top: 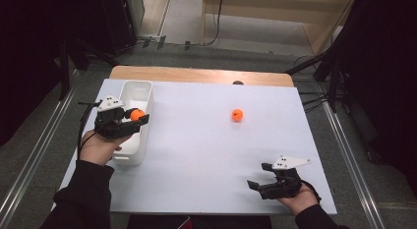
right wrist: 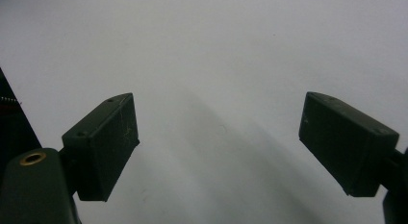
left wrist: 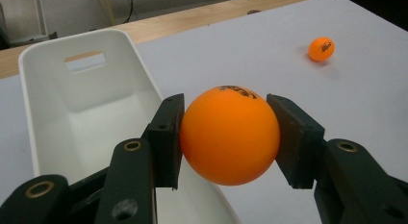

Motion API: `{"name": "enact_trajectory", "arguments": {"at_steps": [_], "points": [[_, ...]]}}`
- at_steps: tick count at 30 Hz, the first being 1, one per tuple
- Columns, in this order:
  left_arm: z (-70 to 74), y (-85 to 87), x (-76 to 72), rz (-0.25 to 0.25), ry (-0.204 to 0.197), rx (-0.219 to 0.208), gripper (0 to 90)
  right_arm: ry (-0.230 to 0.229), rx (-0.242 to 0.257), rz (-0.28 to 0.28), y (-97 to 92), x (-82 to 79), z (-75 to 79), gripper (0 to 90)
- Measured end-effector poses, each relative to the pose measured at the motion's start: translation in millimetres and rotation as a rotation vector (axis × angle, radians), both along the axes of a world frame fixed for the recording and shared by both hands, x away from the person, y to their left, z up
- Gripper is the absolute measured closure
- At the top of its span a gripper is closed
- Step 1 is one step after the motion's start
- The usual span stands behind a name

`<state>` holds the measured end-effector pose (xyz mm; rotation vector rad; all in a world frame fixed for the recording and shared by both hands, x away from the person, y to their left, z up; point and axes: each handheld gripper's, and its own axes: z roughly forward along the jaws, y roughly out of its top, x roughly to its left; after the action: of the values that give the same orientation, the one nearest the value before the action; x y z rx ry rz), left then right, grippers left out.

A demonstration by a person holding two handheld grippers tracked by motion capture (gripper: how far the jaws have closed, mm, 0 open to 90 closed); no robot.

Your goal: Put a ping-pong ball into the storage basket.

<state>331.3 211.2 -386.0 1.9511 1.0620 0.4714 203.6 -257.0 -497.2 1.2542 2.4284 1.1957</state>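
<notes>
One orange ball [left wrist: 230,135] clamped between left gripper [left wrist: 226,137] pads, beside white bin [left wrist: 57,80].

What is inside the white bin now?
The white bin looks empty where visible. The left gripper and its orange ball cover the bin's near end, so that part cannot be checked.

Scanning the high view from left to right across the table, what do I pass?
Left tool gripping an orange ball over the white bin → loose orange ball on the white tabletop → right tool, open.
</notes>
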Motion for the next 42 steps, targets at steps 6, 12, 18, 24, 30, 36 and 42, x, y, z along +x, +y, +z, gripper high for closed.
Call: {"name": "enact_trajectory", "arguments": {"at_steps": [6, 12, 18, 24, 30, 36, 42], "points": [[-1.8, 1.7, 1.6, 0.03, -0.004, 0.018, 50.6, 0.0, 0.0, 0.001, -0.1, 0.1, -0.1, 12.2], [-2.9, 4.6, 4.0, 0.063, -0.015, 0.031, 50.5, 0.007, 0.003, 0.001, 0.2, -0.1, 0.0, 12.2], [-5.0, 4.3, 5.9, 0.094, -0.019, 0.046, 50.6, 0.006, 0.002, 0.0, 0.2, -0.1, 0.1, 12.2], [-8.1, 4.9, 8.3, 0.115, -0.011, 0.043, 50.6, 0.003, -0.001, -0.001, -0.1, 0.1, 0.0, 12.2], [-11.3, 7.9, 10.4, 0.131, -0.003, 0.04, 50.6, 0.001, -0.001, -0.002, -0.3, 0.0, 0.0, 12.2], [-13.7, 10.4, 12.5, 0.145, -0.002, 0.031, 50.5, 0.002, 0.0, -0.002, -0.1, -0.1, 0.1, 12.2], [-15.8, 11.0, 14.0, 0.145, 0.009, 0.037, 50.5, 0.003, 0.0, 0.001, 0.1, 0.0, 0.0, 12.2]]}}
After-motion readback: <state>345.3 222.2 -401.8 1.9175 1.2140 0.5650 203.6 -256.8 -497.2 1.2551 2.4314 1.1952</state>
